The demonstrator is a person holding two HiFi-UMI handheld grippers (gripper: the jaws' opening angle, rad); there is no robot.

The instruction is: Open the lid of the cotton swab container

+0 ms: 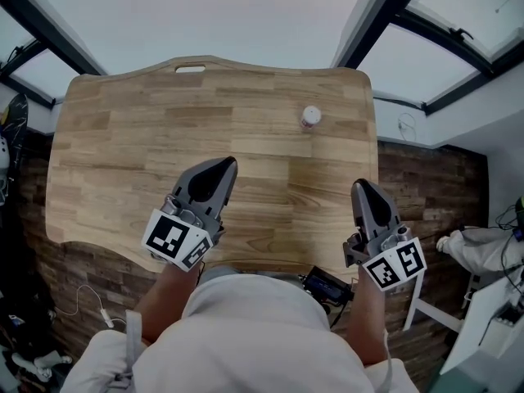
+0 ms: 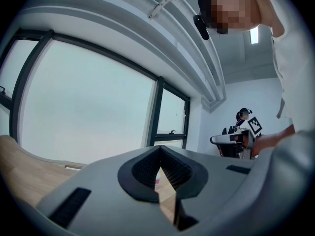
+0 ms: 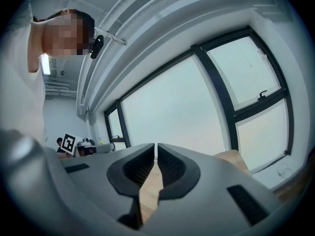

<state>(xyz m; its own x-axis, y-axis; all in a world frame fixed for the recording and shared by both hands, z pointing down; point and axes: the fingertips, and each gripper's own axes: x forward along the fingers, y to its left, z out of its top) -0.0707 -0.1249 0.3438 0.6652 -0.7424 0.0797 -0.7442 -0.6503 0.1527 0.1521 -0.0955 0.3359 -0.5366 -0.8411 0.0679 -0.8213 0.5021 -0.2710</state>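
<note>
A small cotton swab container (image 1: 310, 118) with a white lid stands upright on the wooden table (image 1: 131, 137), towards its far right. My left gripper (image 1: 226, 164) hovers over the table's near middle, shut with nothing in it. My right gripper (image 1: 359, 186) is at the table's near right edge, also shut and empty. Both are well short of the container. In the left gripper view a sliver of the container (image 2: 157, 183) shows through the closed jaws of my left gripper (image 2: 160, 149). The right gripper view shows only bare wood past my right gripper (image 3: 155, 147).
The table has a handle slot (image 1: 190, 69) at its far edge and a curved near edge. Large windows (image 1: 205, 11) lie beyond it. A black device (image 1: 326, 286) sits below the near edge. Cables and white objects (image 1: 479, 248) lie on the dark floor at right.
</note>
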